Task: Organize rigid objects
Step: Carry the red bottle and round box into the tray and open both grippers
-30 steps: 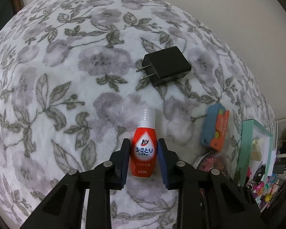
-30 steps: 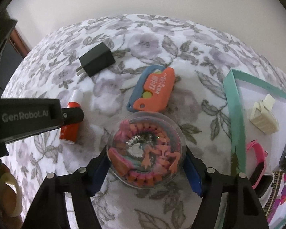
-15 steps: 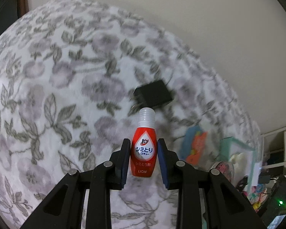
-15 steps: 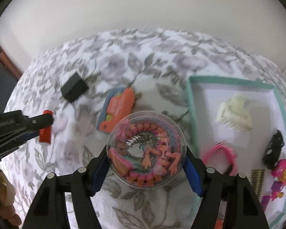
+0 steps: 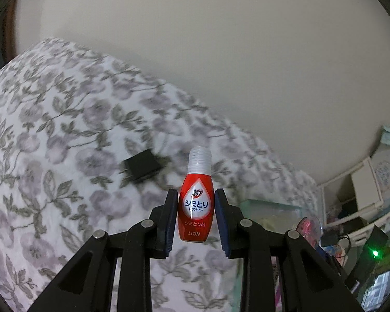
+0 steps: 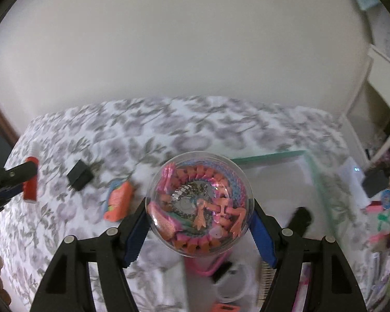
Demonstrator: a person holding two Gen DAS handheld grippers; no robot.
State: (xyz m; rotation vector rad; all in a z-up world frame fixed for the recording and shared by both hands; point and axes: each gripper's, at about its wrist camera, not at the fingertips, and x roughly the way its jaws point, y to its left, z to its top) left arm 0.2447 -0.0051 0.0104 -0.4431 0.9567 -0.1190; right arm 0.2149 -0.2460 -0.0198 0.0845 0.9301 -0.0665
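Observation:
My left gripper (image 5: 195,218) is shut on a small red bottle (image 5: 196,202) with a white cap, held upright in the air above the floral blanket (image 5: 52,182). The same red bottle (image 6: 30,184) shows at far left in the right wrist view, between the left gripper's fingers (image 6: 15,174). My right gripper (image 6: 199,221) is shut on a clear round capsule (image 6: 199,204) filled with pink and orange toy pieces, raised over the near-left part of the teal-rimmed tray (image 6: 270,154). A black charger (image 6: 80,175) and an orange-and-blue toy (image 6: 118,200) lie on the blanket.
The black charger (image 5: 142,166) lies on the blanket left of the bottle. The tray holds a black item (image 6: 300,219), a pink strap (image 6: 208,266) and a white ring (image 6: 234,282). Cluttered shelves and small toys (image 6: 387,208) stand at the right. A pale wall rises behind.
Both grippers have risen off the blanket with the bottle and the capsule still gripped. The right one has swung rightward over the tray. The views now tilt up toward the wall.

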